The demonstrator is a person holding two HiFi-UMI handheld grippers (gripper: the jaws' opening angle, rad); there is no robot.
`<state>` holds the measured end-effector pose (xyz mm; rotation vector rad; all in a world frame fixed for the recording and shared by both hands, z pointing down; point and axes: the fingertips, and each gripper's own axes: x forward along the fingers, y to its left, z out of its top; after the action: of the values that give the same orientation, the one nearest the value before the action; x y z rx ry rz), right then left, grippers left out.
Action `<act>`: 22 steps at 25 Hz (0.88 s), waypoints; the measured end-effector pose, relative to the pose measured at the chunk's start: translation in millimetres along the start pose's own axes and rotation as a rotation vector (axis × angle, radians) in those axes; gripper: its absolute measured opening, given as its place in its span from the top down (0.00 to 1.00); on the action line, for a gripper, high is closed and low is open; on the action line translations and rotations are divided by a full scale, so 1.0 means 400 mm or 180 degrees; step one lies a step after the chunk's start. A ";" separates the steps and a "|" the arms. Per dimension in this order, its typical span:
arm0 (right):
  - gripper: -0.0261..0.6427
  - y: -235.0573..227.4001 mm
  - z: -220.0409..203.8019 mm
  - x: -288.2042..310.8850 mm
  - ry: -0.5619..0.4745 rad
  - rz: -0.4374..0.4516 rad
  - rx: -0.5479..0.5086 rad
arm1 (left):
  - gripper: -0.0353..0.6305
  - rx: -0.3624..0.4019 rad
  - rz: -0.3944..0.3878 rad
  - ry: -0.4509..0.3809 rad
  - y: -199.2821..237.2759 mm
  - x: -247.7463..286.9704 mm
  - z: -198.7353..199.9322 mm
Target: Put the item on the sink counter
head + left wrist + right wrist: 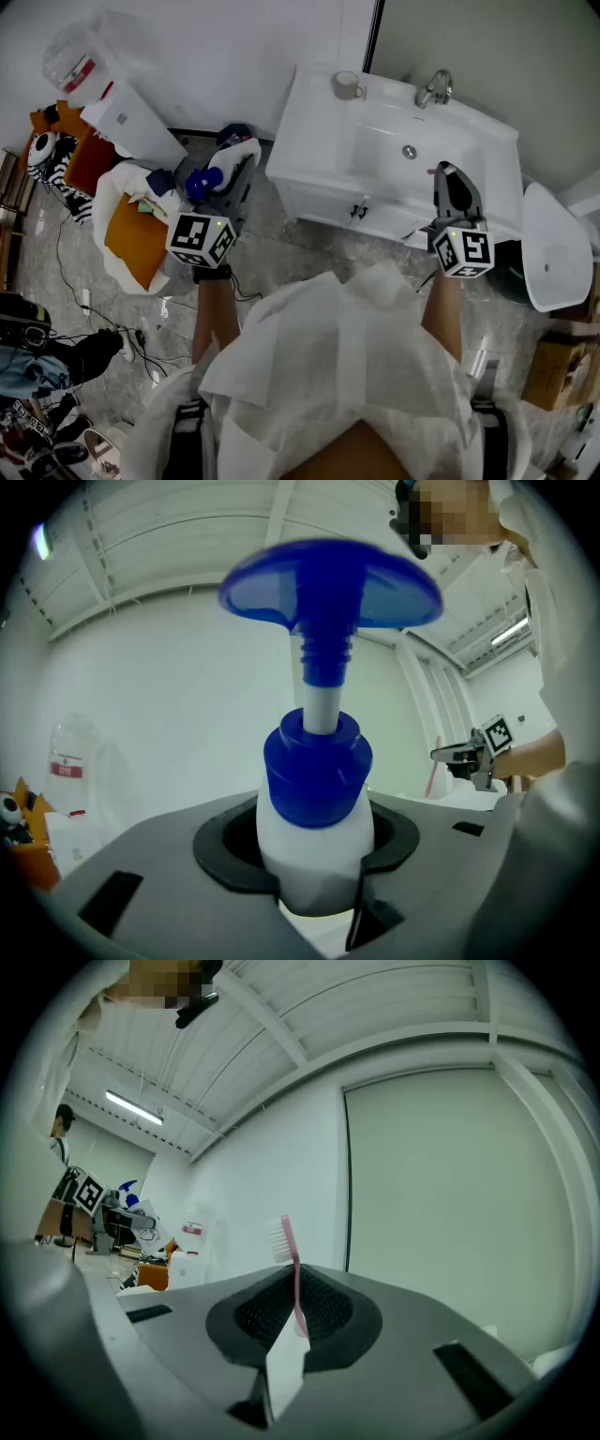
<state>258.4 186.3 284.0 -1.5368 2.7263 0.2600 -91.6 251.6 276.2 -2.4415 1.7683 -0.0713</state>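
Note:
My left gripper (236, 167) is shut on a white bottle (314, 841) with a blue pump head (330, 585); its jaws clasp the bottle's body just below the blue collar. In the head view it hangs over the floor, left of the white sink counter (319, 122). The blue pump (201, 182) shows beside the jaws. My right gripper (454, 186) is over the counter's front right edge. It is shut on a pink toothbrush (293, 1279), whose bristles (279, 1237) stand upright above the jaws. The left gripper (87, 1191) shows small at the far left in the right gripper view.
On the counter a cup (347, 86) stands at the back left and a faucet (434, 89) behind the basin (410, 150). Bags and orange items (131, 234) are piled on the floor at left, with cables (94, 309) nearby. A white round lid (553, 248) stands right of the counter.

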 end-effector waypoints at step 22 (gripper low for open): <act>0.93 0.067 0.000 0.049 0.0008 0.0081 0.0099 | 0.64 -0.0026 -0.0025 0.0003 0.070 -0.025 -0.018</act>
<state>225.6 183.3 286.3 -1.4968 2.7400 0.2150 -122.0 252.1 280.2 -2.4545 1.7629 -0.0662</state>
